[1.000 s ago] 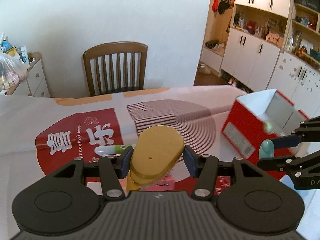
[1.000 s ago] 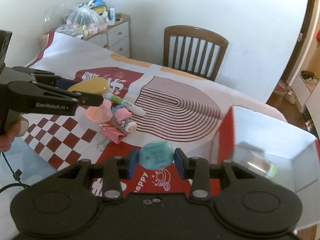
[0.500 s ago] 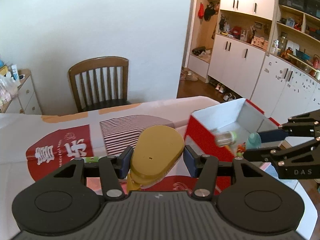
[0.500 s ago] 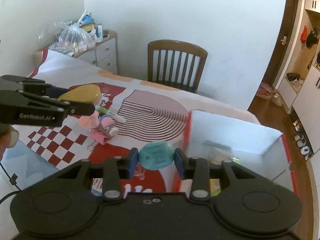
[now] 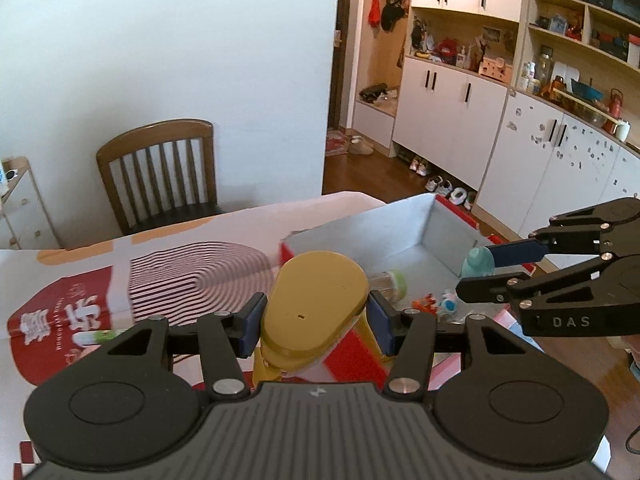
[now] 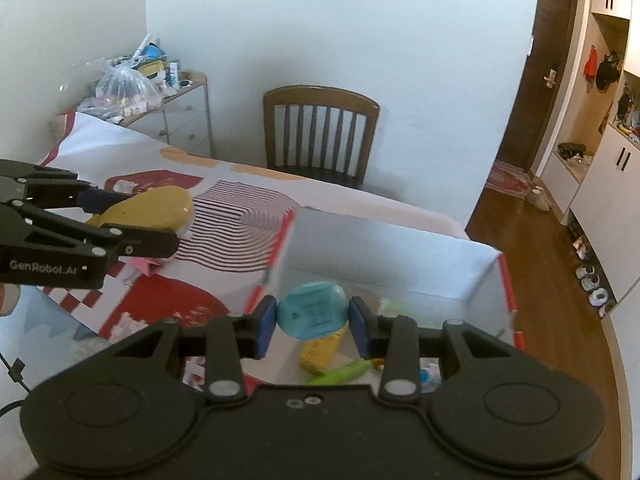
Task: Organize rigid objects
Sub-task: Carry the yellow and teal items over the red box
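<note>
The left gripper (image 5: 314,316) is clamped on a flat yellow brush (image 5: 316,306), one blue pad on each side of its oval back, with the handle running down toward the camera. In the right wrist view the brush (image 6: 150,210) hangs above the patterned cloth (image 6: 160,302), short of the box.

The right gripper (image 6: 312,320) is clamped on a small teal bottle (image 6: 312,310), both pads pressed against its sides. From the left wrist view the bottle (image 5: 478,262) sits above the right wall of the box (image 5: 448,236), over its open top.

The box is red outside and white inside, open at the top, and stands on the surface (image 5: 248,224) at its right end. Inside lie a clear bottle with a green cap (image 5: 390,282), a small orange and white toy (image 5: 436,304), a yellow packet (image 6: 322,350) and a green stick-like piece (image 6: 342,372); the last two are blurred.

On the cloth to the left, a white and green tube (image 5: 96,336) lies on the red patch, and a pink item (image 6: 148,264) shows partly behind the left gripper.

A wooden chair (image 5: 160,172) stands at the far side of the surface, against a white wall. A bit of the person's hand (image 6: 8,298) shows at the left edge behind the left gripper.
</note>
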The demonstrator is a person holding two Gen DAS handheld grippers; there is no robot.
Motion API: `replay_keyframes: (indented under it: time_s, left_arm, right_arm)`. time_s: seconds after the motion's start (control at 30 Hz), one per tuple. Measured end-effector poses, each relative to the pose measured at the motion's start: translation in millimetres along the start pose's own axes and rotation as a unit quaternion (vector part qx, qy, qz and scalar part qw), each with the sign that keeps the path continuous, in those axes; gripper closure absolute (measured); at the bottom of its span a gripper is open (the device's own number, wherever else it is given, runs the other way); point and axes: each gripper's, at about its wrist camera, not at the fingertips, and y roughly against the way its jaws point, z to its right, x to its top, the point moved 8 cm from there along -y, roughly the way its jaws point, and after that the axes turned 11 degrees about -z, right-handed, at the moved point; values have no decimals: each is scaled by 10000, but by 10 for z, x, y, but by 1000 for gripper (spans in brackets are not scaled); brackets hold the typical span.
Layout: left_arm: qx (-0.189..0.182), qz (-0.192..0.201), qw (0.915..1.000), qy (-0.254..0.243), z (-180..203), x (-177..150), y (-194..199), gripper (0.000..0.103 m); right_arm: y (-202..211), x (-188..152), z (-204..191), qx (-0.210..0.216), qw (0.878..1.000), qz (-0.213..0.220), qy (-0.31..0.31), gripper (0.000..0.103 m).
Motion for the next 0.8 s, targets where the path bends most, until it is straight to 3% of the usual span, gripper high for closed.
replay_keyframes:
  time_s: [0.37,0.8]
  left_arm:
    - [14,-292,9996,-62,573,91,-427,50]
    - [125,-965,9952,36,816,168,-1137,50]
  right_arm:
    - [-146,-176,575,31,9999,-150,21,65]
    - [-607,-281,1096,116,9985,-537,-87,65]
